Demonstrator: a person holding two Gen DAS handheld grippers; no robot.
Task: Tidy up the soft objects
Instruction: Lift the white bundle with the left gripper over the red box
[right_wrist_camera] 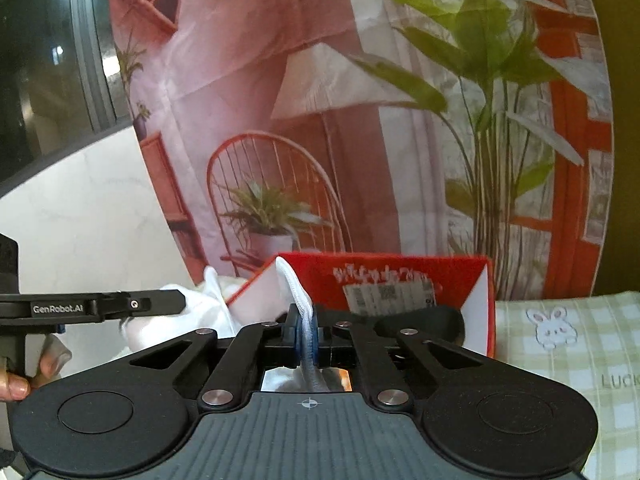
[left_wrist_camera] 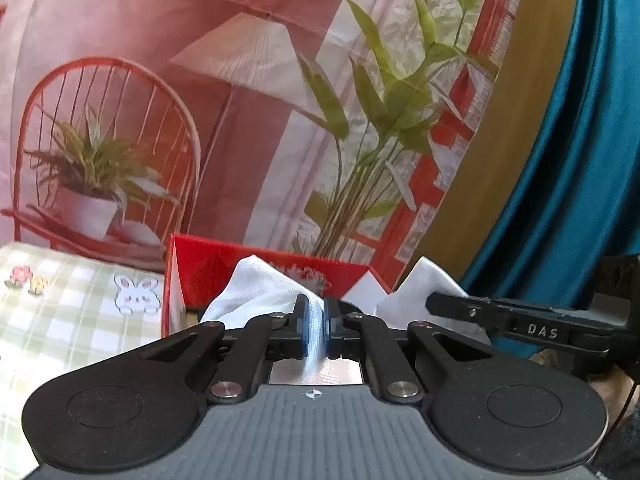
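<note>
While it sags limp and light just in front of the red box, the white cloth is pinched at separate edges by left tongs and right tongs.

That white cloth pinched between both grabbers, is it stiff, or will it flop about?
Probably floppy: the white cloth folds and sags beyond the left gripper. Likely light, since the right gripper pinches only a thin edge. Its ribbed hem may resist slipping.
</note>
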